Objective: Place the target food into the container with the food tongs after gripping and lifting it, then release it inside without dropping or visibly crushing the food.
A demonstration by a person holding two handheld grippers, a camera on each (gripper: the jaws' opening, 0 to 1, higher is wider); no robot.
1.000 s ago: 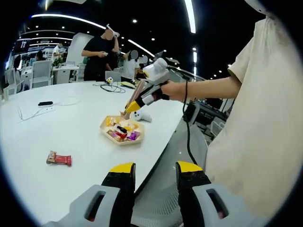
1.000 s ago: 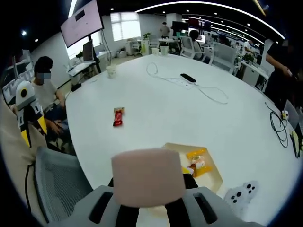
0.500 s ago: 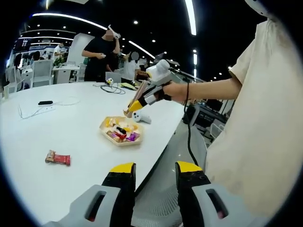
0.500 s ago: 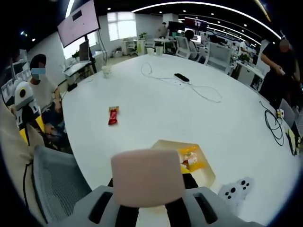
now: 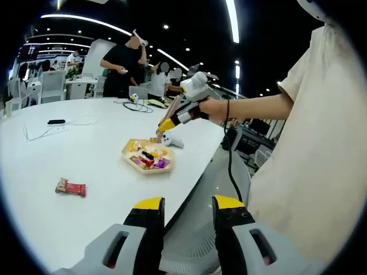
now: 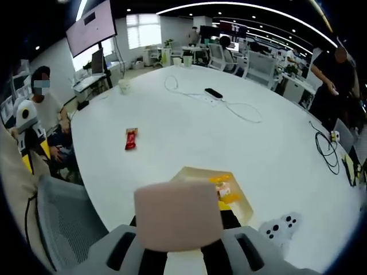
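A red-wrapped snack bar [image 5: 70,187] [image 6: 131,138] lies alone on the white table. A pale tray [image 5: 131,154] [image 6: 192,173] holding several wrapped snacks sits near the table's edge. My right gripper [image 5: 168,123] [image 6: 182,243] is shut on pinkish food tongs [image 5: 166,112] [image 6: 178,215], which point down over the tray's far side. Whether the tongs' tip holds anything I cannot tell. My left gripper [image 5: 184,206] [image 6: 30,137] hangs open off the table's edge, with nothing between its jaws.
A white game controller [image 5: 171,140] [image 6: 282,224] lies beside the tray. Cables and a dark remote [image 5: 55,122] [image 6: 213,93] lie farther across the table [image 5: 86,149]. A mesh chair [image 6: 63,223] stands against the table's edge. People stand behind the table.
The right gripper and tongs have risen a little above the tray. The left gripper has stayed where it was.
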